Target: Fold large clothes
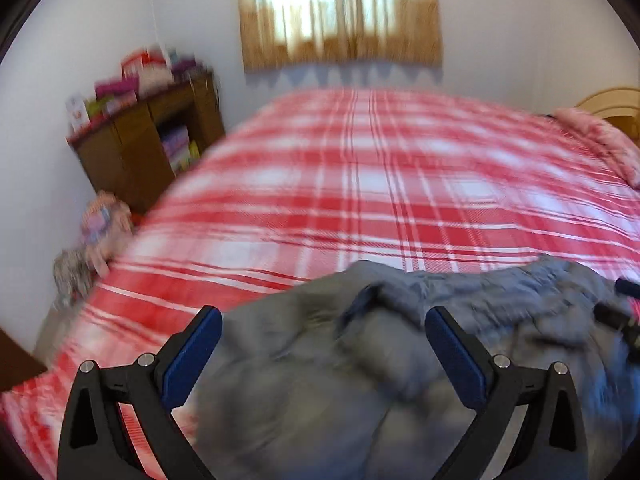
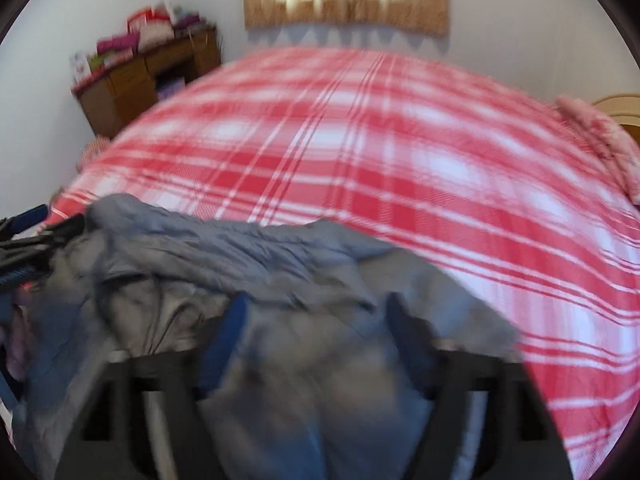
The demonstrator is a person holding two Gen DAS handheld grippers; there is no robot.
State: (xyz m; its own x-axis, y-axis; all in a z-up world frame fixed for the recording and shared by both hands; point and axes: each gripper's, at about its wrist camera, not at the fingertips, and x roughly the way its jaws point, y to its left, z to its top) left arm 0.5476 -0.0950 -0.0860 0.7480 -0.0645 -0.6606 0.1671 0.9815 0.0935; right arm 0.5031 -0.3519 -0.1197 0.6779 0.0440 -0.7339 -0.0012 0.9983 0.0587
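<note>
Two tongs, left tongs [image 1: 322,330] and right tongs [image 2: 318,316], found parted, gripping nothing. Grey padded jacket [image 1: 320,360] noted crumpled at near edge of plaid bed [image 1: 380,184]. Advised: flatten before folding.

The bed [image 1: 360,184] fills the centre of both views and is covered by a red-and-white plaid bedspread [image 2: 400,152], spread flat. A grey padded garment [image 1: 320,360] lies crumpled directly on the bedspread at the near edge, in the lower centre of the left wrist frame and the lower left of the right wrist frame. A pink pillow [image 1: 604,140] rests on the bed at the right edge of the frame. Both views are motion-blurred.
</note>
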